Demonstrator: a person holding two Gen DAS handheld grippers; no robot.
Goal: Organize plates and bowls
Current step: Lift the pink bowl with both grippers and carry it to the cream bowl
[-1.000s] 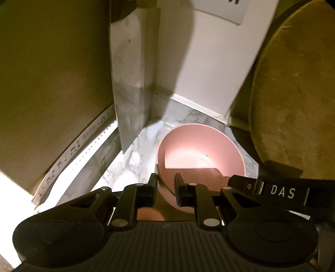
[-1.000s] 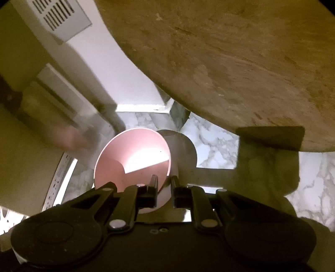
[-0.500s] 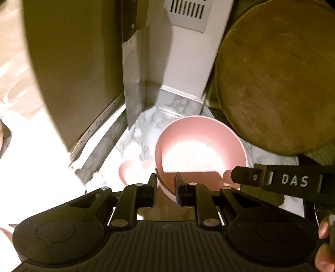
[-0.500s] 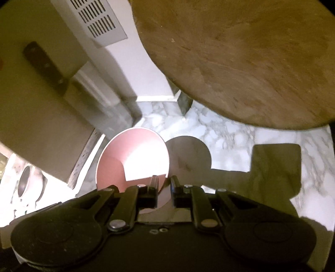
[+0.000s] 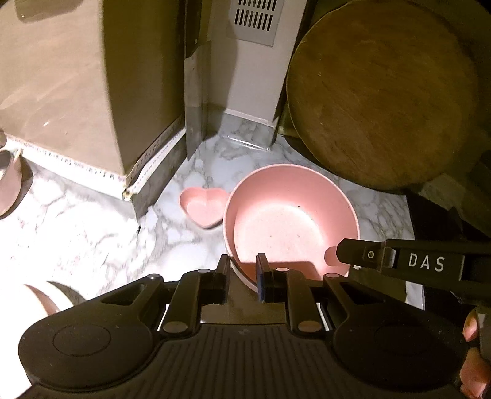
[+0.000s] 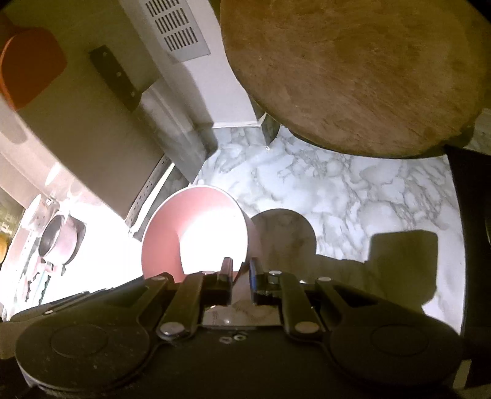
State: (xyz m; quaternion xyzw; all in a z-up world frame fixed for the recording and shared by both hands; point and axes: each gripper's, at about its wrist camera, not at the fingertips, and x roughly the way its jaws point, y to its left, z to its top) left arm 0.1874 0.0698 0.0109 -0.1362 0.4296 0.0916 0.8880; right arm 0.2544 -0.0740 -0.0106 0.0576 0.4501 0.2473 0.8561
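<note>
A large pink bowl is held above the marble counter. My left gripper is shut on its near rim. My right gripper is shut on the rim of the same bowl from the other side; its finger shows at the right of the left wrist view. A small pink heart-shaped dish sits on the counter just left of the bowl.
A round wooden board leans at the back right. A cleaver stands against a tan box at the back left. A pink pot sits far left. A white vented wall panel is behind.
Both grippers have lifted and pulled back with the bowl. The heart-shaped dish under it has come into view on the counter.
</note>
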